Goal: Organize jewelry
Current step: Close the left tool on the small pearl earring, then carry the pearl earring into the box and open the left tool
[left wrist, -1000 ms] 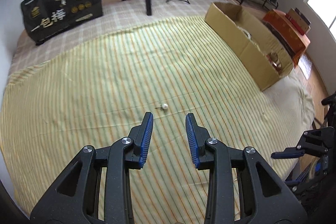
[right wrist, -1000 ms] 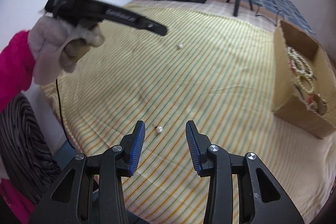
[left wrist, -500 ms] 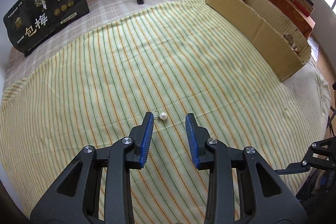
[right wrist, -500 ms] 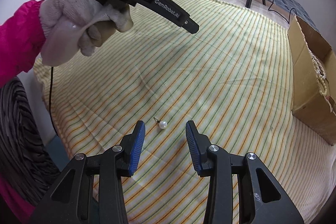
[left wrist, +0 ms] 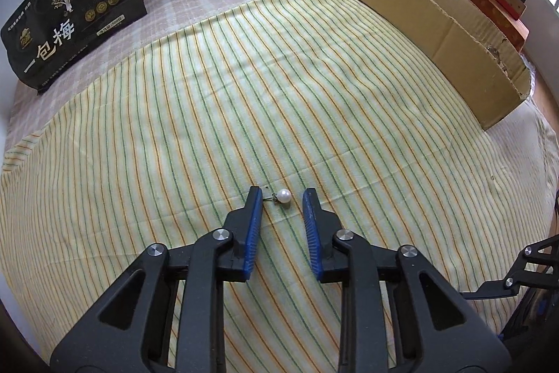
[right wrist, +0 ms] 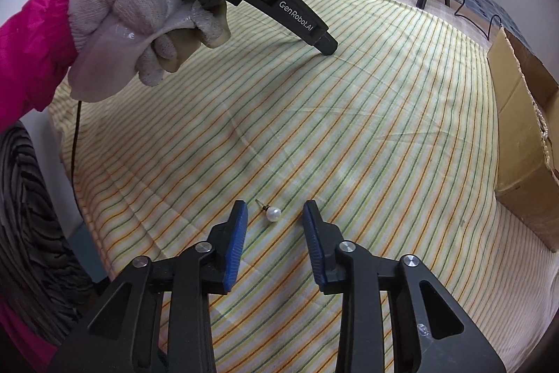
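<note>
- My left tongs [left wrist: 282, 194] sit low, jaws apart around a pearl earring [left wrist: 283, 196].
- My right tongs [right wrist: 275, 210] likewise, apart around another pearl stud [right wrist: 273, 214].
- Gloved left hand [right wrist: 139, 27] upper left, tilted down.

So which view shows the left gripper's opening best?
Left wrist: the left gripper stands open, an earring between its fingertips. The right wrist view shows it side-on in a gloved hand, its gap hidden.

The cardboard box [right wrist: 524, 142] is cut off at the right edge; its contents, possibly pearl strands [right wrist: 543, 128], are mostly hidden.
</note>
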The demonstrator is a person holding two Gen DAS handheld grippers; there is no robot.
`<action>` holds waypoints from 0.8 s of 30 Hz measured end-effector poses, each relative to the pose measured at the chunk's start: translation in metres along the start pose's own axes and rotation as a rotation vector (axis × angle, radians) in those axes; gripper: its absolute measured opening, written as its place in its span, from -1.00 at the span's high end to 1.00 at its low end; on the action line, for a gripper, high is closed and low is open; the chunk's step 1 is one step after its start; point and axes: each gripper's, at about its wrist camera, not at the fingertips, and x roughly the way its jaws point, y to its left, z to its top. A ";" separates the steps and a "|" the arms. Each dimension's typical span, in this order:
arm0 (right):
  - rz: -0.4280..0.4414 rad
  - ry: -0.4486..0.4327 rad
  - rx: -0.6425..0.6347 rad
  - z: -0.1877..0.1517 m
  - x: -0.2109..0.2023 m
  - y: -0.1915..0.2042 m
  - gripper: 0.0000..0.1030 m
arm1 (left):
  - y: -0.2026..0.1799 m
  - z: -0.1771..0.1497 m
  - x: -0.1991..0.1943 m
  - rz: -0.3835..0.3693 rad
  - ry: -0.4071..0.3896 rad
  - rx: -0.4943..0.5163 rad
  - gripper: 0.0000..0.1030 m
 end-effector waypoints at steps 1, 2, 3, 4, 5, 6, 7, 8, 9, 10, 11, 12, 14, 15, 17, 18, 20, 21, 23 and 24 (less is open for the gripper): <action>-0.008 0.002 -0.005 0.000 0.001 0.000 0.61 | 0.000 0.000 0.000 -0.001 0.000 0.001 0.66; -0.013 0.002 -0.009 0.000 0.001 0.000 0.69 | -0.001 0.000 0.000 -0.002 0.000 0.003 0.69; -0.012 0.005 -0.010 0.001 0.002 -0.001 0.83 | -0.002 0.000 0.000 0.001 0.000 0.005 0.69; -0.003 0.008 -0.006 0.002 0.002 -0.002 0.86 | -0.002 0.000 0.000 0.002 0.000 0.006 0.70; 0.006 0.008 0.000 0.002 0.001 -0.004 0.86 | -0.002 0.000 0.000 0.002 0.000 0.006 0.70; 0.010 0.007 0.004 0.002 0.001 -0.005 0.86 | -0.002 0.000 -0.001 0.001 -0.001 0.002 0.70; 0.011 0.004 0.004 0.003 0.000 -0.005 0.86 | -0.002 0.000 -0.002 -0.001 -0.001 0.000 0.70; 0.009 0.000 0.002 0.004 -0.001 -0.005 0.86 | -0.002 0.000 -0.003 -0.001 -0.002 -0.002 0.70; 0.008 -0.003 0.001 0.005 -0.003 -0.005 0.86 | -0.002 0.000 -0.005 0.000 -0.005 -0.003 0.70; 0.007 -0.009 -0.001 0.005 -0.005 -0.004 0.86 | -0.002 0.000 -0.007 0.000 -0.008 -0.005 0.70; 0.005 -0.016 0.000 0.005 -0.008 -0.004 0.86 | -0.001 0.000 -0.011 0.000 -0.014 -0.009 0.70; 0.003 -0.021 0.002 0.006 -0.011 -0.004 0.86 | 0.000 0.000 -0.015 0.000 -0.021 -0.013 0.70; 0.002 -0.039 0.013 0.007 -0.018 -0.006 0.86 | 0.002 0.000 -0.024 0.002 -0.037 -0.026 0.71; 0.002 -0.049 0.021 0.007 -0.021 -0.008 0.86 | 0.003 0.000 -0.030 -0.002 -0.047 -0.034 0.70; 0.001 -0.070 0.039 0.008 -0.029 -0.011 0.86 | 0.004 0.001 -0.041 -0.003 -0.067 -0.044 0.70; -0.001 -0.080 0.046 0.008 -0.034 -0.011 0.86 | 0.003 0.001 -0.047 -0.006 -0.078 -0.048 0.70; -0.010 -0.100 0.062 0.009 -0.043 -0.015 0.86 | 0.002 0.002 -0.057 -0.013 -0.097 -0.053 0.70; -0.015 -0.109 0.073 0.009 -0.047 -0.018 0.86 | 0.001 0.001 -0.063 -0.015 -0.107 -0.054 0.70; -0.023 -0.127 0.096 0.009 -0.056 -0.024 0.86 | -0.003 0.002 -0.073 -0.022 -0.125 -0.054 0.70; -0.028 -0.136 0.106 0.009 -0.060 -0.027 0.86 | -0.006 0.003 -0.079 -0.026 -0.138 -0.055 0.70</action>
